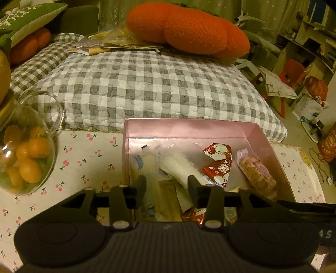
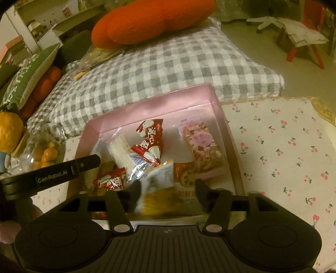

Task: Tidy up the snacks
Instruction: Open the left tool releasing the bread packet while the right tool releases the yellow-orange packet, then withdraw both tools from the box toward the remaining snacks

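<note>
Both grippers hovered over the pink box (image 2: pixel 210 92), snacks heaped inside. Right gripper (image 2: pixel 168 194) was spread wide around a yellow packet (image 2: pixel 159 197); left gripper (image 1: pixel 167 187) spread too, holding nothing. Best to close gently, mid-packet.

Orange plush cushion (image 1: pixel 189 29) lying on grey checked quilt (image 1: pixel 147 88); glass jar of small oranges (image 1: pixel 25 155) resting on cherry-print cloth (image 2: pixel 283 147); green snowflake pillow (image 1: pixel 27 19) at left.

A blurred yellow packet (image 2: pixel 159 189) between the right tool's (image 2: pixel 168 194) fingers hides snacks beneath.
</note>
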`<state>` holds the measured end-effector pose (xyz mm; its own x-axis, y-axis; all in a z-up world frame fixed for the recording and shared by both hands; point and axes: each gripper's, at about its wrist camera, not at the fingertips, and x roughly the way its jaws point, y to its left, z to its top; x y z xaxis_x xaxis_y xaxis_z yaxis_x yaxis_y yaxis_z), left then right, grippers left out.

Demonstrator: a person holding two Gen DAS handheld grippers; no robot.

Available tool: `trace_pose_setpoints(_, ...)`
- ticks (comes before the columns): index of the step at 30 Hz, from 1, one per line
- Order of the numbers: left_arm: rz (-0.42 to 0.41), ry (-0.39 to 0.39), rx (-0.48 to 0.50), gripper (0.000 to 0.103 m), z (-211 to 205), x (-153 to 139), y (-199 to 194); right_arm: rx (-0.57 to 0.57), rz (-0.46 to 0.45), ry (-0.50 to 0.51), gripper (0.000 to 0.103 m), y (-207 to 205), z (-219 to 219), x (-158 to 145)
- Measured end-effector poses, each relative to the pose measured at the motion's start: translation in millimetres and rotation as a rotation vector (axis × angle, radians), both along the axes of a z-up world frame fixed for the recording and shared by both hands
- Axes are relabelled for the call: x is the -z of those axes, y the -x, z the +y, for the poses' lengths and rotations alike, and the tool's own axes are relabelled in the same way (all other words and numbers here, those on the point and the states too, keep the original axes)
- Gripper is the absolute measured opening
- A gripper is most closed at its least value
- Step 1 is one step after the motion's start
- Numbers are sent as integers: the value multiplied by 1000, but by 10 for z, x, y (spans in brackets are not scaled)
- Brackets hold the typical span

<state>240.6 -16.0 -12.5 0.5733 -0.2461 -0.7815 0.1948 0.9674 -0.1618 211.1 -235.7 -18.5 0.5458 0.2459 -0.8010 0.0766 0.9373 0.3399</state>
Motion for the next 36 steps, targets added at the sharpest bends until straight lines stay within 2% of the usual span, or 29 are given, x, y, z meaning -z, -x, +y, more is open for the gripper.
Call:
trace_pose_setpoints(8,3,16,-7,53,13,-42,62,1,-13,10,68,78,9,-112)
trace_pose_setpoints(17,-13,18,14,70,10,-182,240,-13,-18,12,71,239,5,-217)
trace_pose_setpoints(22,-1,47,39,81,62,-233,362,-29,-21,-5,78,391,-5,-275)
trace_pose_setpoints(24,2,51,38,88,87,-254,410,-43,-23,10,80,455,14,-297)
trace_pose_setpoints(27,11,57,44,93,120,-277,491,-66,-31,46,82,553,53,-338)
trace_pose_setpoints(36,23,40,65,101,216,-333,803,-100,-49,32,90,857,92,-427)
